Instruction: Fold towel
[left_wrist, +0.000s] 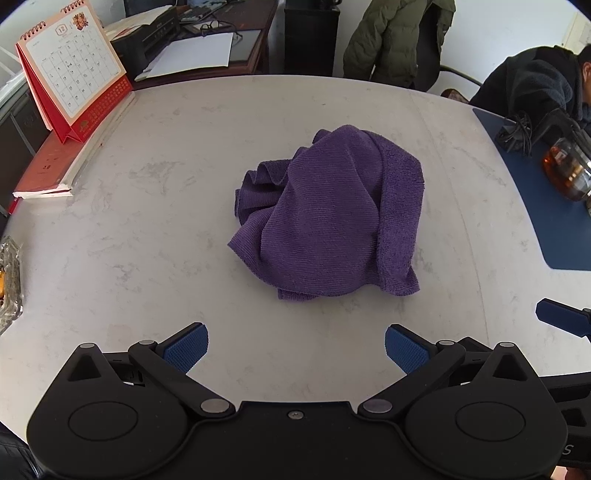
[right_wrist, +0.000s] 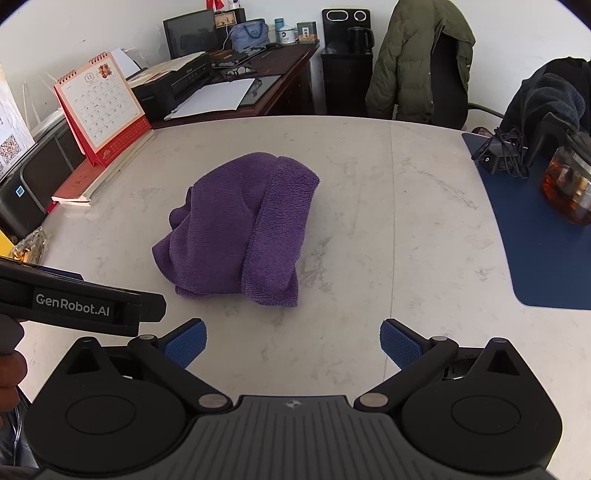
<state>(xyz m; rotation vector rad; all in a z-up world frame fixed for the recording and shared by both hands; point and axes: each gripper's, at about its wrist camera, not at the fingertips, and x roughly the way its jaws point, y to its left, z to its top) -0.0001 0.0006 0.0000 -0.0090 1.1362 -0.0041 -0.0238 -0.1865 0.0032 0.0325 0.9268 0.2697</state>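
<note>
Left claw (left_wrist: 296, 347) & right claw (right_wrist: 291, 343): both spread wide, holding nothing, just short of the purple towel (left_wrist: 328, 214), bunched mid-table (left_wrist: 147, 206). Find corners, pinch hem only, spread flat before creasing.

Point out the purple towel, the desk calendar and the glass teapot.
purple towel (left_wrist: 325, 218), left wrist view, on the middle of the crumpled heap.
desk calendar (right_wrist: 105, 107), right wrist view, on its white date grid.
glass teapot (right_wrist: 567, 188), right wrist view, on the glass body holding amber tea.
</note>
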